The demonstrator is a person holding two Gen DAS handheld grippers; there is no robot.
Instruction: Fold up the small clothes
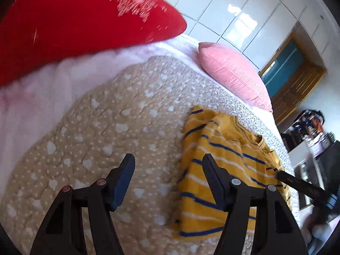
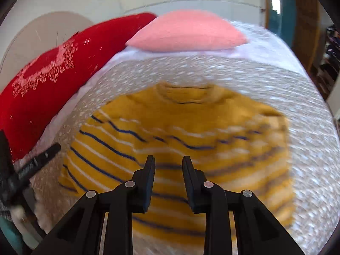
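A yellow striped shirt (image 2: 180,140) lies flat on the tan spotted blanket (image 1: 95,127). The right gripper (image 2: 168,161) hangs over its middle, fingers a little apart, holding nothing. The left gripper (image 1: 167,159) is wide open and holds nothing. Its view shows the shirt's sleeve folded over, beside a pink pillow (image 1: 233,74) and a red pillow (image 1: 74,21).

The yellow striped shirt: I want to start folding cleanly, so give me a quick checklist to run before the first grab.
1. Yellow striped shirt spread on the quilt: not ok, the left wrist view shows one side rumpled.
2. Left gripper open: ok, empty.
3. Right gripper open: ok, above the shirt, empty.
4. Collar facing the pink pillow: ok.
5. Red pillow off the shirt: ok.
6. Hem edge located: cannot tell, blurred.
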